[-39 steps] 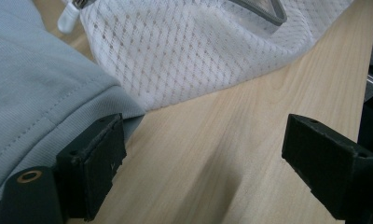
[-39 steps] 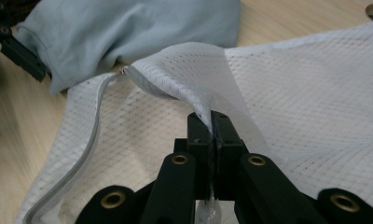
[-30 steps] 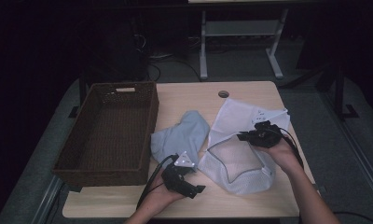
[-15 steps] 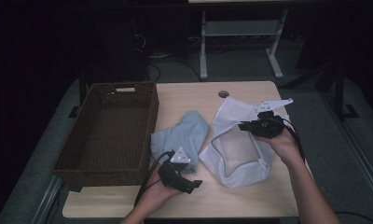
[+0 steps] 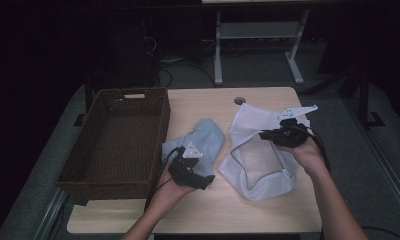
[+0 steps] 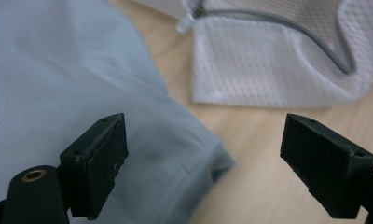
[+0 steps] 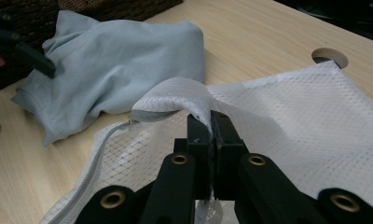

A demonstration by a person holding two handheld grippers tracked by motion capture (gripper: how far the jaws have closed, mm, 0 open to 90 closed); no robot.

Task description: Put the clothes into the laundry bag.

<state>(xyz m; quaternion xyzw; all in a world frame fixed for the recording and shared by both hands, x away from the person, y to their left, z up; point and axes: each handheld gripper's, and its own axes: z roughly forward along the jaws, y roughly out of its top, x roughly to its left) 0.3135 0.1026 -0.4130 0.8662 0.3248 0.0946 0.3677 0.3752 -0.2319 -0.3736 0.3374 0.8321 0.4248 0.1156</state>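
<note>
A white mesh laundry bag (image 5: 260, 167) with a grey zipper lies on the right half of the wooden table (image 5: 203, 105). My right gripper (image 5: 266, 135) is shut on the bag's upper edge (image 7: 194, 95) and holds that edge lifted off the table, so the mouth gapes. A light blue garment (image 5: 203, 140) lies crumpled to the bag's left. My left gripper (image 5: 202, 183) hovers open just over the garment's near corner (image 6: 82, 70), with one jaw above the cloth and the other above bare wood. Nothing is between its jaws (image 6: 203, 158).
A dark wicker basket (image 5: 160, 127) stands on the table's left side, close to the garment. A round cable hole (image 5: 239, 100) sits near the far edge. Bare wood lies along the near edge (image 5: 213, 215). A desk frame stands on the floor beyond the table.
The right gripper has raised the mesh bag's edge, pulling the bag up and opening its mouth. The left gripper has risen slightly and shifted toward the garment's corner.
</note>
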